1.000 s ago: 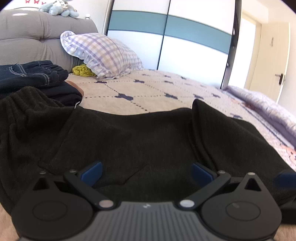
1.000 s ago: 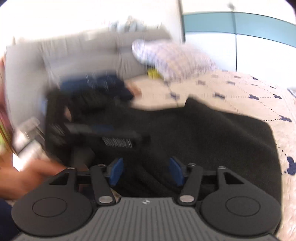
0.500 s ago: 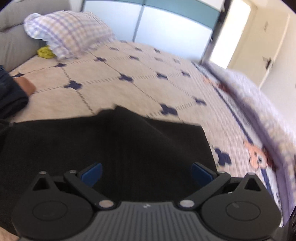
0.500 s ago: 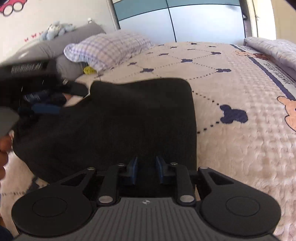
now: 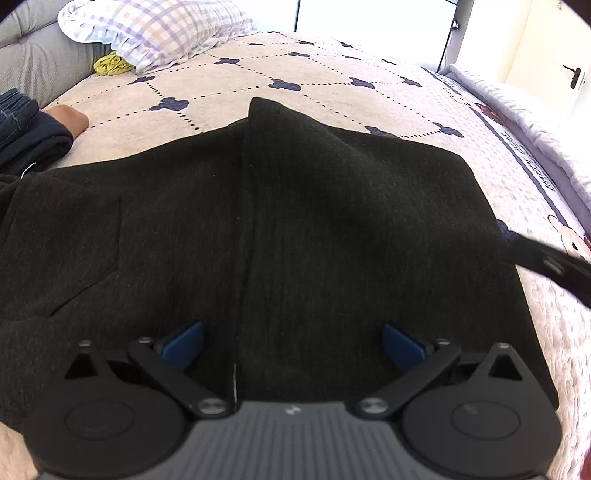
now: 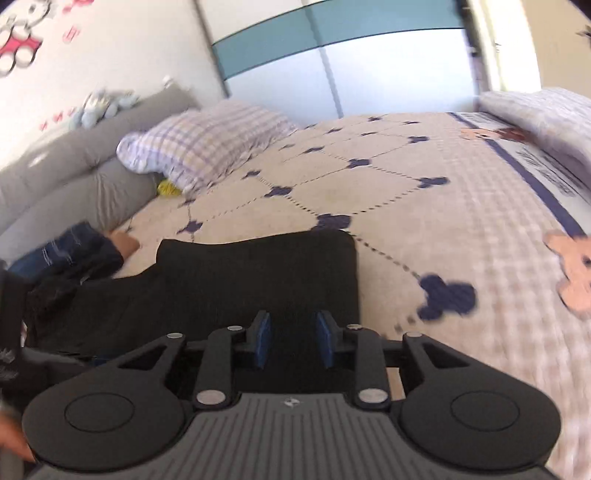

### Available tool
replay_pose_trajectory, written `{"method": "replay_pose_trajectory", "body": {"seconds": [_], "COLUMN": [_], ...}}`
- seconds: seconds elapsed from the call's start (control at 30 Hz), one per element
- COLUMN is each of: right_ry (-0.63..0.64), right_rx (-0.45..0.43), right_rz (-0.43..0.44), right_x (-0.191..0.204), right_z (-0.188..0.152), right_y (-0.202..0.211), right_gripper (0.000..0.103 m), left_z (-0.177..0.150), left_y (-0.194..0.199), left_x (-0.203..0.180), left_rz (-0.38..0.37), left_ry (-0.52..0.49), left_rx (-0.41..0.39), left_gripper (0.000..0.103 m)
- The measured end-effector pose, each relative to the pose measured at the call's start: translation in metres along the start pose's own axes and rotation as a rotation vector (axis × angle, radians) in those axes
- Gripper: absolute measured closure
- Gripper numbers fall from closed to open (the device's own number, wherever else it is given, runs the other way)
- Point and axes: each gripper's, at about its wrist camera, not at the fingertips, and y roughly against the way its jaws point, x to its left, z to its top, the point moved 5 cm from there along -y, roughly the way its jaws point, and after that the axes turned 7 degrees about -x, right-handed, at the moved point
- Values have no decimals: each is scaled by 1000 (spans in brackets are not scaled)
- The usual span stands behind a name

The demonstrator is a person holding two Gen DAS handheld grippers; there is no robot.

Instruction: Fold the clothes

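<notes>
Beige quilted bedspread [image 5: 332, 62] is carrying the black garment [image 5: 295, 221]; your left tool [image 5: 291, 345] is hovering wide over it, your right tool [image 6: 291, 343] is opening narrowly, cloth between, beside a checked pillow [image 6: 207, 147].

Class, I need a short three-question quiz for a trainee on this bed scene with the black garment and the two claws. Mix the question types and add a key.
1. True or false: the left claw is clamped shut on the black garment.
2. What lies tucked under the checked pillow near the grey headboard? A) a yellow cloth B) a red shoe C) a book
3. Fill in: the bedspread has dark ____-shaped marks joined by dotted lines.

Key:
1. False; its pads stand wide apart above the garment.
2. A, the yellow cloth.
3. Clover. The right claw is opening over the garment.
</notes>
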Motion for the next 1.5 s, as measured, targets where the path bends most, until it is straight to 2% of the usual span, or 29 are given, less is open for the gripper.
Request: {"method": "replay_pose_trajectory", "body": {"seconds": [0.13,0.23,0.4,0.43,0.53,0.6,0.63,0.73,0.8,0.9,0.97,1.0,1.07,1.13,1.2,1.27,1.33,1.4,1.47,1.5], "right_ry": [160,206,295,292,229,232,266,379,373,358,255,182,86,187,252,93,-47,-41,-10,11], "right_rx": [88,159,170,173,116,92,105,196,195,219,174,121,92,188,189,183,127,81,115,165], "right_rz": [-3,-80,-168,-180,-117,49,68,40,17,21,56,86,140,95,77,96,95,90,80,79], "right_x": [14,9,22,25,42,64,73,92,95,95,90,87,86,93,93,78,63,58,59,60], "right_z": [18,20,24,25,36,37,33,10,3,11,28,35,35,10,-14,-5,8,11,-3,-18], "right_y": [-61,-106,-133,-132,-113,-102,-102,-127,-139,-140,-124,-111,-95,-101,-102,-93,-75,-51,-36,-36], "right_gripper": [70,67,61,61,60,60,60,58,57,57,59,59,59,58,57,58,58,57,55,54], "left_z": [-1,1,5,4,3,2,2,0,-2,-2,-4,-5,-5,-4,-3,-2,1,3,3,4], "left_y": [1,1,3,3,10,13,14,17,19,27,35,37,43,44,44,44,47,47,46,46], "left_x": [0,-1,-1,0,5,10,11,13,16,23,26,28,35,43,49,51,53,58,59,59], "left_rz": [2,6,0,-3,-10,-21,-26,-22,-13,-46,-60,-63,-65,-69,-74,-75,-72,-72,-70,-68], "left_ry": [-6,-9,-3,-3,5,15,18,-1,-9,33,46,58,99,149,195,203,211,235,253,255], "left_rx": [-2,-3,2,4,11,15,17,18,17,10,2,-3,-16,-28,-38,-44,-65,-77,-76,-79], "left_gripper": [0,0,0,0,0,0,0,0,0,0,0,0,0,0,0,0,0,0,0,0]}}
